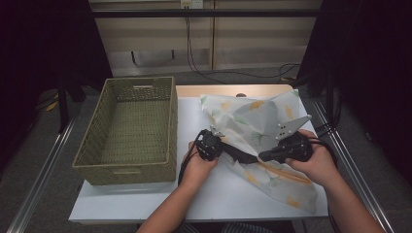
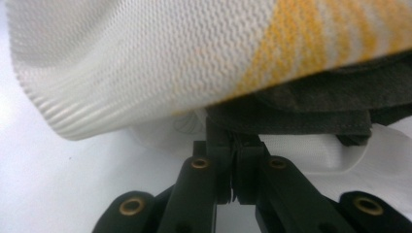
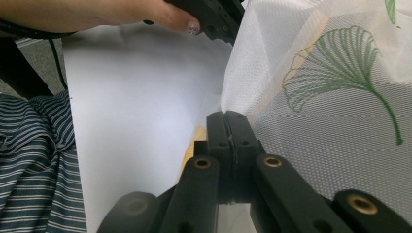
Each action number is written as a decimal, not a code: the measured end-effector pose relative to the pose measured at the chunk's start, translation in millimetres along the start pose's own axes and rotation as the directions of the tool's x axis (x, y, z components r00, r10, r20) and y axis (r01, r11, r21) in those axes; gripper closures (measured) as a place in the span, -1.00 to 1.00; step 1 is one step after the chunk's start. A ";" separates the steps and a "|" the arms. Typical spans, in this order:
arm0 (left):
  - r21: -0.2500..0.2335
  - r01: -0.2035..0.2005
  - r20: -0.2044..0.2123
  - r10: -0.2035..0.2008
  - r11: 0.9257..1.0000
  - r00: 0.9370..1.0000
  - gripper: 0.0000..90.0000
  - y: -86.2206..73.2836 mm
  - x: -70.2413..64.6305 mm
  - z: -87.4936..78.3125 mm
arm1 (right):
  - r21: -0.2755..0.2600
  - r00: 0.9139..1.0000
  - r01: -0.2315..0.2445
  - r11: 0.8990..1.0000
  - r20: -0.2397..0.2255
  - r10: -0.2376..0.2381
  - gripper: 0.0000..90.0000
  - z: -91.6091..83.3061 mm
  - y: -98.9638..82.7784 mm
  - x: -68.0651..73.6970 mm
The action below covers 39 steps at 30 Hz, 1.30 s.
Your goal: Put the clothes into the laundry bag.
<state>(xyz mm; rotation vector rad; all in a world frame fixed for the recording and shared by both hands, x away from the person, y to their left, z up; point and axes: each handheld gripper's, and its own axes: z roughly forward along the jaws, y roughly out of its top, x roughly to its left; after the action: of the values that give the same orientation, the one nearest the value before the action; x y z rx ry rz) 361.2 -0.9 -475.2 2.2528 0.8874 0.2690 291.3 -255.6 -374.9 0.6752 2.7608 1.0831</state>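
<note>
Pinching printed cloth (image 1: 252, 121) on white table (image 1: 145, 199), left claw (image 1: 233, 154) and right claw (image 1: 255, 158) both clenched on it

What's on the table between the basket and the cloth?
Nothing: in the high view, bare white table separates the basket from the cloth.
</note>
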 end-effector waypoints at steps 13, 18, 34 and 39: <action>-0.017 -0.058 -0.002 0.058 0.998 0.998 0.99 -14.2 -7.2 -52.9 | 0.002 1.000 -0.003 1.000 0.002 0.003 1.00 1.1 0.7 -1.7; -0.025 -0.060 0.000 0.060 0.998 0.998 0.99 -30.0 -12.5 -72.8 | 0.003 1.000 -0.001 1.000 0.002 0.001 1.00 1.0 1.1 -2.5; 0.022 -0.097 0.081 0.095 0.995 0.992 0.99 -74.6 -31.8 -117.6 | 0.020 0.998 -0.016 1.000 0.058 0.014 1.00 -6.4 1.2 -4.9; 0.038 -0.102 0.106 0.097 0.994 0.990 0.99 -87.1 -34.8 -128.8 | 0.054 0.997 -0.014 0.998 0.083 0.009 1.00 -3.2 0.6 -5.2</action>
<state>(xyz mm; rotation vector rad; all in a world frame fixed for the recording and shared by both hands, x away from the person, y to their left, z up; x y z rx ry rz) 236.3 90.0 -436.4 2.3326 0.7340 0.1765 295.4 -259.4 -372.4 0.7260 2.7288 0.9618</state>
